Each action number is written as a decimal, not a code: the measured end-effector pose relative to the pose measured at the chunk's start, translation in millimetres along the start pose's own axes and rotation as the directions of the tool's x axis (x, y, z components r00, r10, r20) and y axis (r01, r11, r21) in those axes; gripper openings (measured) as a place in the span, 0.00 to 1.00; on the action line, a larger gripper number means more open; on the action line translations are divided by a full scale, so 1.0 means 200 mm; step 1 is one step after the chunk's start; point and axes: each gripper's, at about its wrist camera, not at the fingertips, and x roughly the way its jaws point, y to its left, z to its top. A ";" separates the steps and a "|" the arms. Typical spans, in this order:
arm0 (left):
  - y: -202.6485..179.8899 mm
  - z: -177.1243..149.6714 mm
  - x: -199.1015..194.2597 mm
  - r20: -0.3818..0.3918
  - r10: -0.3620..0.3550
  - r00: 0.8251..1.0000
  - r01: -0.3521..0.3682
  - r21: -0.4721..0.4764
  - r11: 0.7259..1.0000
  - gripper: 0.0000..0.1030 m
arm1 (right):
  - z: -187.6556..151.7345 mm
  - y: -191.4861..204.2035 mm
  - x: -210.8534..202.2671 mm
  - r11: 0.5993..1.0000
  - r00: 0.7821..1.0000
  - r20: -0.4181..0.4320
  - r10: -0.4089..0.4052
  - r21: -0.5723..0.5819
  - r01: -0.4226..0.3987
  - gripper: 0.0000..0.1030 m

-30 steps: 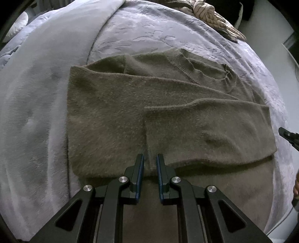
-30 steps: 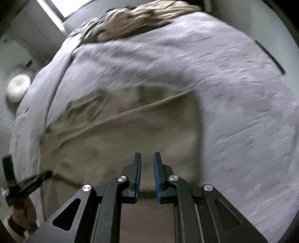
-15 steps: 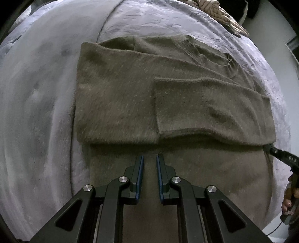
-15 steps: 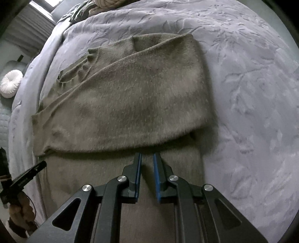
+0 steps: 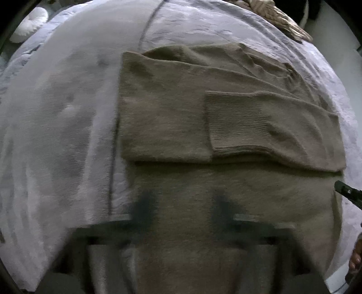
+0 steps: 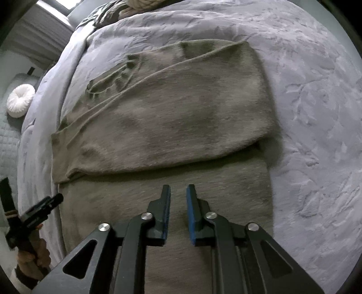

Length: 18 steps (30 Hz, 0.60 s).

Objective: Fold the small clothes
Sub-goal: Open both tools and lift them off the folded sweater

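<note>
An olive-brown sweater lies flat on the grey bedspread, both sleeves folded across its chest. A ribbed cuff rests at the middle. My left gripper hovers over the lower body of the sweater, blurred, its jaws opening wide with nothing between them. In the right wrist view the sweater fills the centre. My right gripper is over the hem part, its jaws opening a little around an empty gap. Each view catches the other gripper at its edge: the right gripper and the left gripper.
A hand holds the left gripper's handle beside the bed edge. A white round cushion sits on the floor to the left. A beige knitted item lies at the far end of the bed.
Both grippers drew back toward the hem, so the folded sleeves now sit higher in view. The left jaws went from shut to wide apart. The right jaws parted slightly.
</note>
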 end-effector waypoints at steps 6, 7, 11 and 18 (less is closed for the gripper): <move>0.02 -0.01 -0.05 0.025 0.005 1.000 -0.005 0.002 1.000 0.94 | -0.01 0.08 -0.04 0.999 0.999 0.030 0.029 -0.022 -0.028 0.80; 0.02 -0.01 -0.05 0.017 0.002 1.000 -0.002 -0.002 1.000 0.94 | -0.01 0.10 -0.04 0.999 0.999 0.035 0.030 -0.022 -0.029 0.86; 0.02 -0.03 -0.05 0.004 -0.004 1.000 0.004 -0.009 1.000 0.94 | -0.04 0.13 -0.04 0.999 0.999 0.036 0.033 -0.030 -0.032 0.88; 0.00 -0.05 -0.06 -0.009 0.000 1.000 0.000 -0.004 1.000 0.94 | -0.12 0.17 -0.08 0.997 0.997 0.030 0.066 -0.034 -0.065 0.89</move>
